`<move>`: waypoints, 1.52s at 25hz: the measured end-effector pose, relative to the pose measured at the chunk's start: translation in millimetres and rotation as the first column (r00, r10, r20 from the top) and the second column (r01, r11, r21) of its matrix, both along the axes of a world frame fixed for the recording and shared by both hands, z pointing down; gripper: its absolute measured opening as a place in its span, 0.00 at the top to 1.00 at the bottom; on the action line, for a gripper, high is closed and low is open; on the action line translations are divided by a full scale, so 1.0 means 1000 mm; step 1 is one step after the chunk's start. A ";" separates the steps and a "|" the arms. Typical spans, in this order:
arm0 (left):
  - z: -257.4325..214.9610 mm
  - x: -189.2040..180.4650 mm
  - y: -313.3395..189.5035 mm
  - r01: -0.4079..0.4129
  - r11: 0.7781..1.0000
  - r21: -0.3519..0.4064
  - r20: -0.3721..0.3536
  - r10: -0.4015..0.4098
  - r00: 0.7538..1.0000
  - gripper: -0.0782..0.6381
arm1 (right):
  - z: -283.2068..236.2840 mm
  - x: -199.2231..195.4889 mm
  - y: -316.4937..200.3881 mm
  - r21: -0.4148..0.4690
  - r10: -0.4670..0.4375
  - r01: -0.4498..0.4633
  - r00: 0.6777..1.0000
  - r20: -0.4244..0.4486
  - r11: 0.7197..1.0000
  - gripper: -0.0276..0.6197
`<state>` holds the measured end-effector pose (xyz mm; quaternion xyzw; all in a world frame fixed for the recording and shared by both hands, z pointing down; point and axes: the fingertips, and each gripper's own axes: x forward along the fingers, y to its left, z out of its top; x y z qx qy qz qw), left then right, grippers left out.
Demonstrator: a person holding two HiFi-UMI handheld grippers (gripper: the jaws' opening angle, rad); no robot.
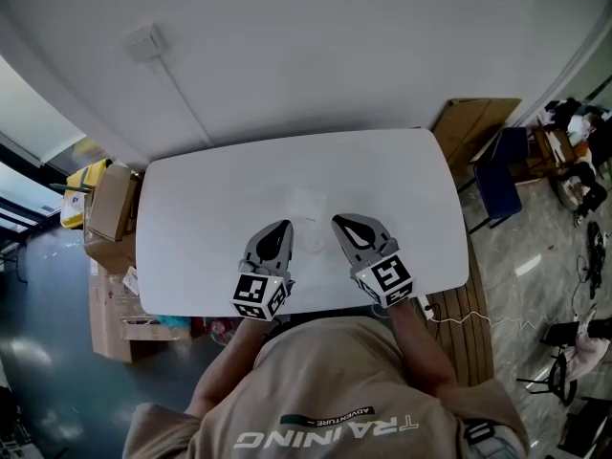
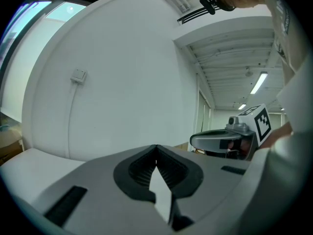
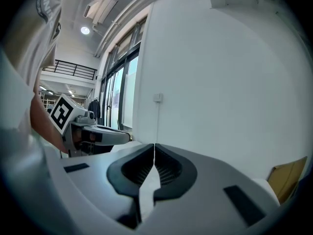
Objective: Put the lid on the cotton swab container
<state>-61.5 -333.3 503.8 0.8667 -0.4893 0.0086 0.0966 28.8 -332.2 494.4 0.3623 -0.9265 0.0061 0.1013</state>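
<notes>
On the white table [image 1: 210, 218] I make out two pale, faint things between and beyond the grippers: a squarish clear item [image 1: 308, 202] farther back and a small round one [image 1: 314, 242] nearer. I cannot tell which is the lid and which the container. My left gripper [image 1: 280, 226] rests near the front edge, jaws shut and empty, left of the round item. My right gripper [image 1: 339, 220] mirrors it on the right, also shut and empty. Neither item appears in the gripper views. There the left gripper [image 2: 156, 148] and right gripper [image 3: 154, 146] show closed tips against a white wall.
Cardboard boxes [image 1: 110, 204] stand off the table's left end. A cardboard sheet [image 1: 473, 122] and a blue chair [image 1: 502, 175] are at the right end. A wall socket [image 1: 145, 42] with a cable run sits on the wall behind.
</notes>
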 end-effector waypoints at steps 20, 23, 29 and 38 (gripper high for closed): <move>0.038 -0.012 -0.007 0.048 0.996 -0.072 0.027 -0.046 0.999 0.87 | 0.118 -0.042 -0.006 -0.333 -0.190 0.147 0.976 -0.102 0.931 0.93; 0.045 -0.018 -0.004 0.065 0.994 -0.092 0.009 -0.064 0.998 0.87 | 0.141 -0.048 -0.008 -0.395 -0.228 0.152 0.962 -0.152 0.906 0.93; 0.056 -0.029 0.008 0.088 0.989 -0.123 -0.016 -0.091 0.996 0.87 | 0.169 -0.059 -0.012 -0.444 -0.260 0.142 0.941 -0.218 0.884 0.93; 0.052 -0.032 0.014 0.075 0.991 -0.112 -0.037 -0.079 0.996 0.87 | 0.192 -0.055 -0.005 -0.497 -0.282 0.107 0.914 -0.293 0.861 0.93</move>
